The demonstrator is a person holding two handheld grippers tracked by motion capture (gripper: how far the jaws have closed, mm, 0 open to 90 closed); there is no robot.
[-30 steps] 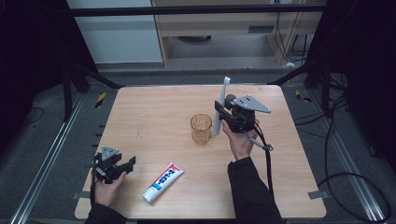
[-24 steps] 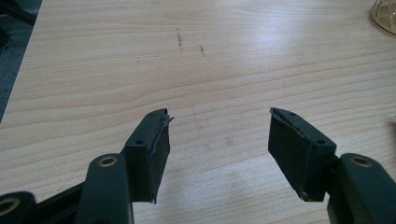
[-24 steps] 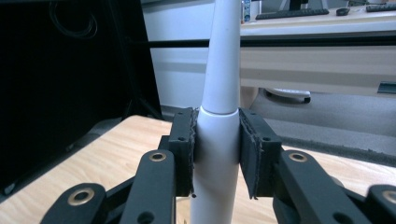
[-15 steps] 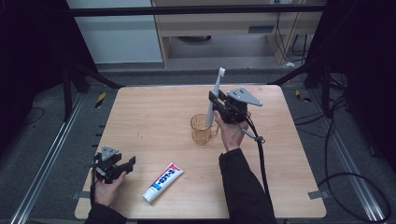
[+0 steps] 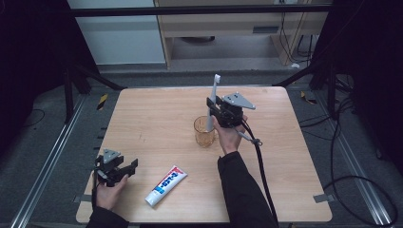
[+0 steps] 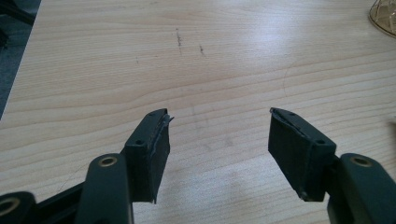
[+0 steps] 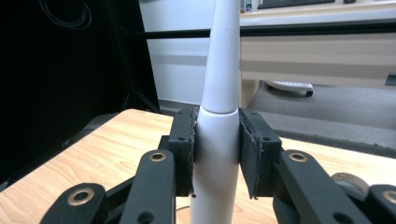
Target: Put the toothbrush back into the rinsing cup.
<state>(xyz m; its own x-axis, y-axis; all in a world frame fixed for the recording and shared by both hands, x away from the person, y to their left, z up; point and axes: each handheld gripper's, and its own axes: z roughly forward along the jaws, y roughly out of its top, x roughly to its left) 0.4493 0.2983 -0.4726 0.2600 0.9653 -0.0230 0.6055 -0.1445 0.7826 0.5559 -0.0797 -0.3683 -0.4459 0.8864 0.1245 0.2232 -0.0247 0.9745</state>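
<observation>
toothbrush, white plastic with a tapering neck (image 5: 212, 102), stands nearly upright in your right gripper (image 5: 212, 110), whose two black jaws are clamped on its handle from either side. its lower end dips into the amber ribbed glass cup (image 5: 204, 133) near the middle of the light wooden table (image 5: 294, 156). your left gripper (image 5: 127, 169) rests at the near left of the table, jaws spread apart with nothing between them. a white toothpaste tube with blue and red print (image 5: 166, 185) lies flat just beside it.

White toothbrush handle (image 7: 215, 140) upright, clamped between the hand-held gripper (image 7: 215, 151) jaws, above the wooden table (image 7: 93, 172)
</observation>
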